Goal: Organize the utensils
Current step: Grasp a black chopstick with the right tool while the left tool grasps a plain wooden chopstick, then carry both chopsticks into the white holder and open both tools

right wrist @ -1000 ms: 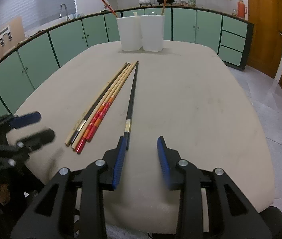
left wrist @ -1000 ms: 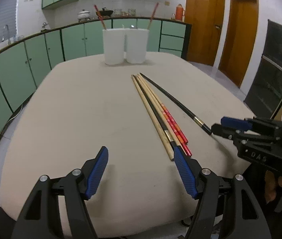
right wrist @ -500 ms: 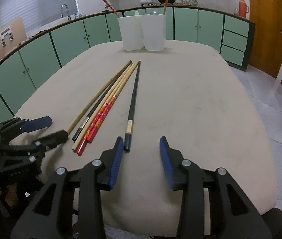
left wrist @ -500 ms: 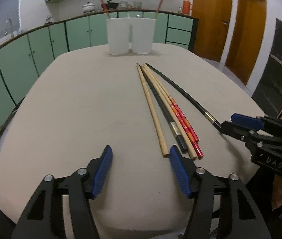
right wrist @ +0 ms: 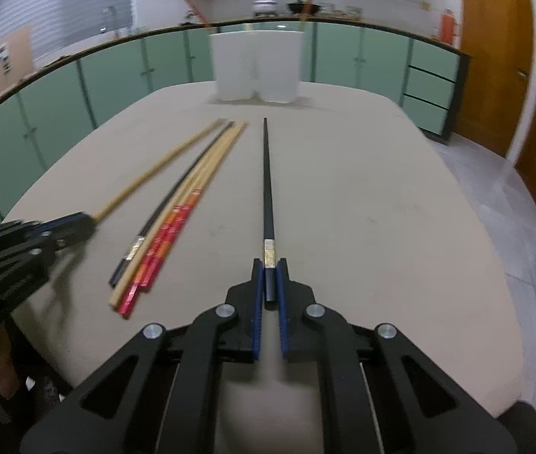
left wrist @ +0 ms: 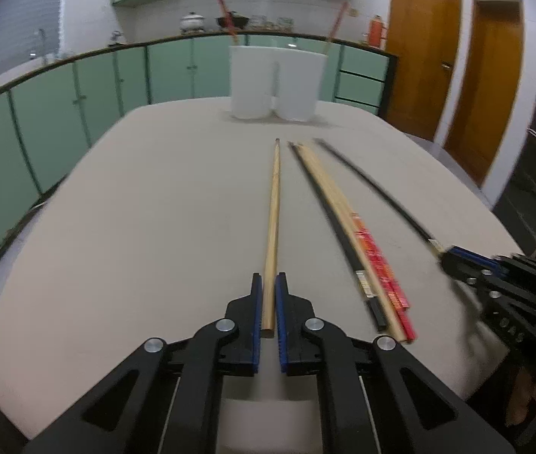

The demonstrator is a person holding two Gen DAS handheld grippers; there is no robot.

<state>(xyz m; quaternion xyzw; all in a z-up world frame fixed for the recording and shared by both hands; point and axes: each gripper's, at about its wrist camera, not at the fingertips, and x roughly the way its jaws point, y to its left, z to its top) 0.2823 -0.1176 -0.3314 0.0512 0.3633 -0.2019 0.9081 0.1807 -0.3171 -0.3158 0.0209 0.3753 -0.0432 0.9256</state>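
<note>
My left gripper is shut on the near end of a plain wooden chopstick, which points toward two white holders at the table's far end. My right gripper is shut on the near end of a black chopstick. A black chopstick, a wooden one and red-ended ones lie together on the table between the two. Each holder has a red chopstick standing in it. The right gripper shows in the left wrist view; the left gripper shows in the right wrist view.
The beige table has rounded edges. Green cabinets curve round the left and back. Wooden doors stand at the right. The holders also show in the right wrist view.
Both grippers have closed, the left on the wooden chopstick, the right on the black one. The wooden chopstick has swung away from the bundle, and the black one now sits apart.
</note>
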